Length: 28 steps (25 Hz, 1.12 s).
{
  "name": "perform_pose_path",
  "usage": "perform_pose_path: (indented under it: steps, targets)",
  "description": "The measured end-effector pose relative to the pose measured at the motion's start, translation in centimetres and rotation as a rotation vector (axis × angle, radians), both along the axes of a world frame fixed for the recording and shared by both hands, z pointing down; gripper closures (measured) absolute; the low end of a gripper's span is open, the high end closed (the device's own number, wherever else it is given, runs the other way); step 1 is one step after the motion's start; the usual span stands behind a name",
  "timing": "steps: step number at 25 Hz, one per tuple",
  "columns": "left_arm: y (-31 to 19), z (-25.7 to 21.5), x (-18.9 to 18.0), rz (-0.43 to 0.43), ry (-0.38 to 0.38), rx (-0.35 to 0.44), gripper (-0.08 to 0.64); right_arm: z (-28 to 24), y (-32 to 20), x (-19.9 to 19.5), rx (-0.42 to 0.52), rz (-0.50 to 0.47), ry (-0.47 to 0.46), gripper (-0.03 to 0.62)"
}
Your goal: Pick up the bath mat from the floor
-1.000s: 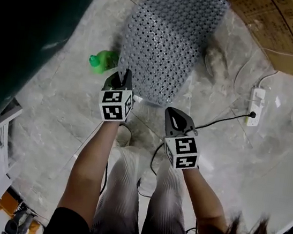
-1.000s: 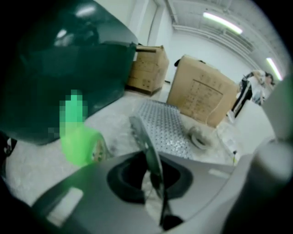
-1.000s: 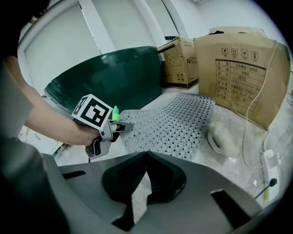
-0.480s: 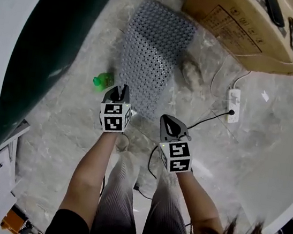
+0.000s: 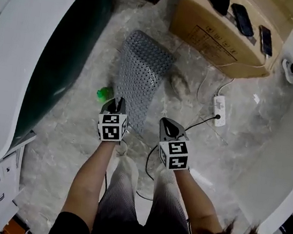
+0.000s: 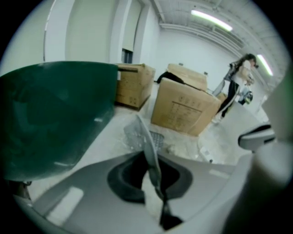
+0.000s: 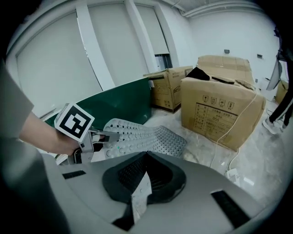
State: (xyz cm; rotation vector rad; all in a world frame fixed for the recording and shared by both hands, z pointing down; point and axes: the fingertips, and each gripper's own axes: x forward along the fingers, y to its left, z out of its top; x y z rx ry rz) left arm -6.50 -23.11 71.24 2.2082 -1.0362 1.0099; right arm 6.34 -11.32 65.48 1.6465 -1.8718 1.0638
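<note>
The grey perforated bath mat [image 5: 140,67] hangs from its near edge, and its far end still lies on the marble floor. My left gripper [image 5: 117,101] is shut on the mat's near left corner. In the left gripper view the mat [image 6: 139,132] runs edge-on out of the pinched jaws of the left gripper [image 6: 158,192]. My right gripper [image 5: 169,124] is shut on the near right part of the mat. A pale strip of mat sits between the jaws of the right gripper [image 7: 139,194], and the rest of the mat [image 7: 151,137] stretches over to the left gripper [image 7: 98,137].
A green bottle [image 5: 104,93] lies left of the mat beside a dark green tub with a white rim [image 5: 41,56]. A cardboard box [image 5: 217,34] with phones on top stands behind it. A crumpled rag [image 5: 178,84], a power strip [image 5: 218,104] and cables lie to the right.
Both grippers have risen with the mat, which now hangs steeper with more of it off the floor. The floor looks farther away and the box has come into view.
</note>
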Motion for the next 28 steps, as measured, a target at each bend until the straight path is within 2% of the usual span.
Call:
perform_pose_path:
  steps: [8,17,28]
  targets:
    - [0.4,-7.1,0.7,0.013,0.007,0.014,0.541,-6.6,-1.2,2.2,0.042,0.029,0.022,0.594]
    - [1.3,-15.2,1.2,0.018,0.076,0.022,0.543,-12.3,-0.8,2.3,0.061,0.043,-0.021,0.594]
    - [4.1,-25.4,1.6,0.126,0.16,0.076,0.543,-19.4,-1.0,3.2,0.109,0.008,-0.031,0.594]
